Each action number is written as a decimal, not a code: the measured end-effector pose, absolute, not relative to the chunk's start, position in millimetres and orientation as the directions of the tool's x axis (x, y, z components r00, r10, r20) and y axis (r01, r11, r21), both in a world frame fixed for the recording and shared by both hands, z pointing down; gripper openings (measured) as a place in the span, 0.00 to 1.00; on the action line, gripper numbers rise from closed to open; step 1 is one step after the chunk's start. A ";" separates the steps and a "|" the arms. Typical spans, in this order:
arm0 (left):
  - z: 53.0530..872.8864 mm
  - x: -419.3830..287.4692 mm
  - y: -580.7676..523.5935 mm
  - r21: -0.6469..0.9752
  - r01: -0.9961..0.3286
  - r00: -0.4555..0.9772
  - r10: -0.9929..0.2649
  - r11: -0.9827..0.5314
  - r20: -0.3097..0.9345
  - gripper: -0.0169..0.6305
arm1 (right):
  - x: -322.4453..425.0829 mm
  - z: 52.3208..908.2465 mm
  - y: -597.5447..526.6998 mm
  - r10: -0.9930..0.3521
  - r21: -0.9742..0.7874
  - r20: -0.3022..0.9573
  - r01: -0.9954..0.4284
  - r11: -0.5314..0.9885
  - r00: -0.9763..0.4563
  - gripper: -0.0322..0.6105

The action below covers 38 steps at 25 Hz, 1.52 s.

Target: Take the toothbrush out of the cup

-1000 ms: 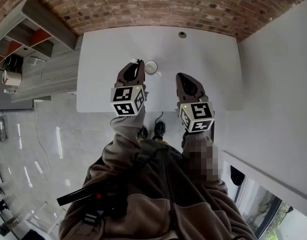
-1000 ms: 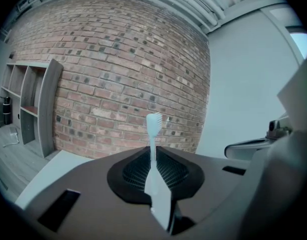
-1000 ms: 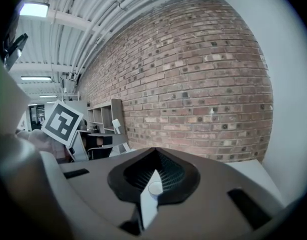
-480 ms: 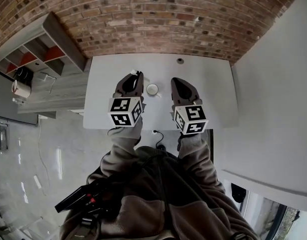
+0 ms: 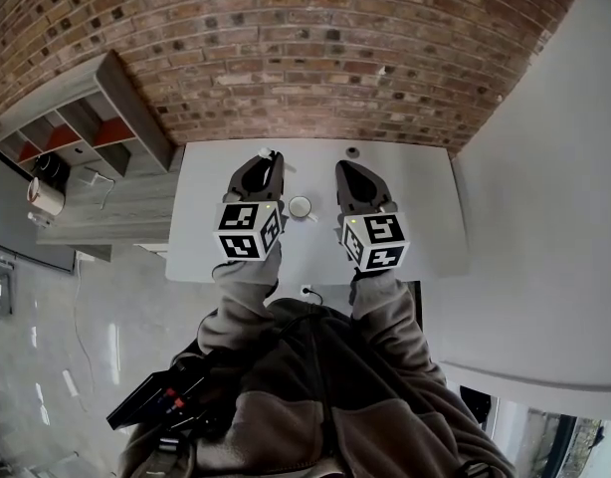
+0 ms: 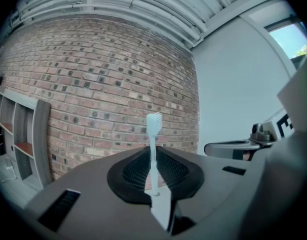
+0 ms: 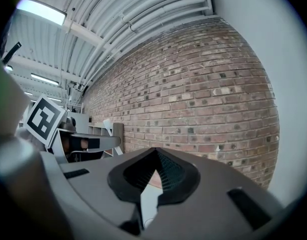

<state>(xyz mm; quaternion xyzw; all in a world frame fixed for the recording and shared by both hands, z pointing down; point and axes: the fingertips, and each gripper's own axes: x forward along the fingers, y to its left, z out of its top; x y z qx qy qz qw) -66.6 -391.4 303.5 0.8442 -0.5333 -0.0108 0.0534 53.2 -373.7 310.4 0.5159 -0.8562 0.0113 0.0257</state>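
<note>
Nearest the head camera, sleeves (image 5: 238, 297): both forearms reach forward side by side over the near edge of the tabletop (image 5: 415, 217), each hand carrying a gripper.
Marker cubes (image 5: 248, 230): one sits at the back of each gripper, its faces printed with black-and-white square patterns.
Cup (image 5: 300, 207): white and upright on the tabletop, between the two grippers and touching neither.
Left gripper (image 5: 270, 157): pointed toward the wall, jaws pinching the toothbrush (image 6: 153, 144) low on its handle.
Toothbrush: pale, clear of the cup, standing upright with its bristle head above the jaws.
Right gripper (image 5: 347, 169): level with the left one, jaw tips pressed together with nothing between them.
Brick wall (image 5: 286, 58): red-brown, rising behind the tabletop's far edge.
</note>
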 end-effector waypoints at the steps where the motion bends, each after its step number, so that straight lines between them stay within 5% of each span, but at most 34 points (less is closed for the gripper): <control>1: 301.1 -67.3 -392.8 0.099 -0.900 0.429 -0.903 -0.424 0.034 0.09 | 53.6 308.0 -375.1 -0.884 0.009 0.050 -0.884 0.466 -0.465 0.05; 38: 285.6 -64.1 -399.7 0.098 -0.885 0.457 -0.890 -0.455 0.000 0.09 | 63.0 287.8 -374.5 -0.903 0.042 -0.003 -0.902 0.429 -0.429 0.05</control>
